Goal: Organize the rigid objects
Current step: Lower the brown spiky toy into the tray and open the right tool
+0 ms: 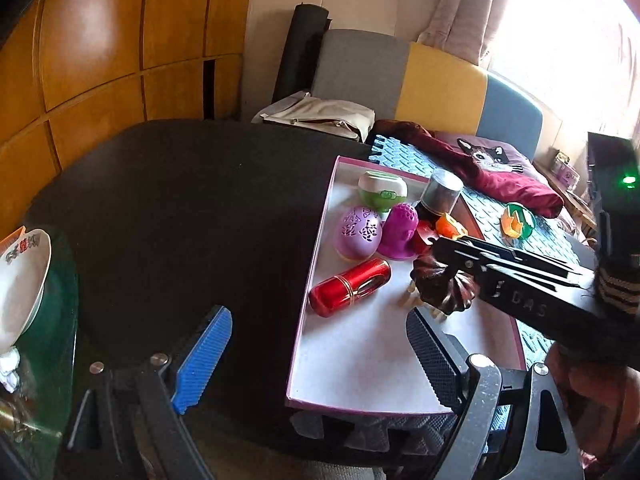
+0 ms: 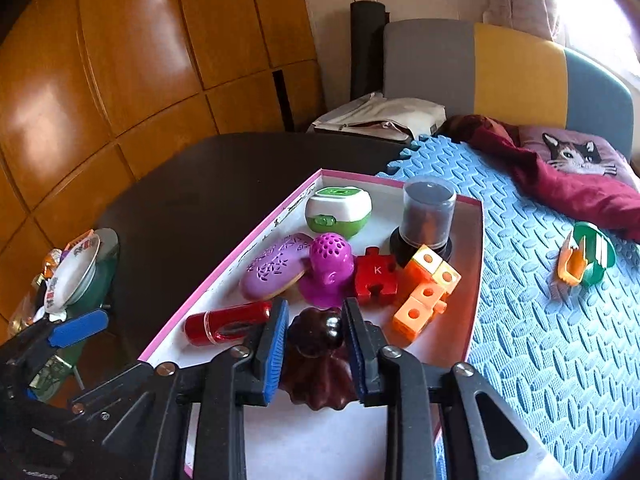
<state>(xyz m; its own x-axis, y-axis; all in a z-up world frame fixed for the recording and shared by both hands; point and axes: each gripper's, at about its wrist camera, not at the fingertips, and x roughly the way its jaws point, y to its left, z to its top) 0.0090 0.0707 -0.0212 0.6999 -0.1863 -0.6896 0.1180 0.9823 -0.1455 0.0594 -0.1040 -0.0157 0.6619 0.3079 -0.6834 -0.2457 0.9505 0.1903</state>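
Note:
A pink-edged white tray [image 2: 224,276] [image 1: 320,264] holds a red tube [image 2: 226,322] [image 1: 350,286], a lilac oval case [image 2: 274,266] [image 1: 358,232], a magenta perforated figure [image 2: 330,270] [image 1: 400,234], a green-white pod [image 2: 338,210] [image 1: 382,190], a clear-capped jar [image 2: 428,216] [image 1: 440,194], a red puzzle piece [image 2: 376,276] and orange cubes [image 2: 428,292]. My right gripper [image 2: 316,336] [image 1: 444,276] is shut on a dark brown ridged object [image 2: 318,364] [image 1: 444,286] over the tray's near part. My left gripper [image 1: 316,356] is open and empty, above the tray's left edge.
A green and orange toy [image 2: 588,258] [image 1: 518,220] lies on the blue foam mat [image 2: 540,320]. A dark red cloth [image 2: 568,184] and cat cushion lie behind. A white dish [image 1: 20,280] [image 2: 76,276] stands at the dark table's [image 1: 180,208] left.

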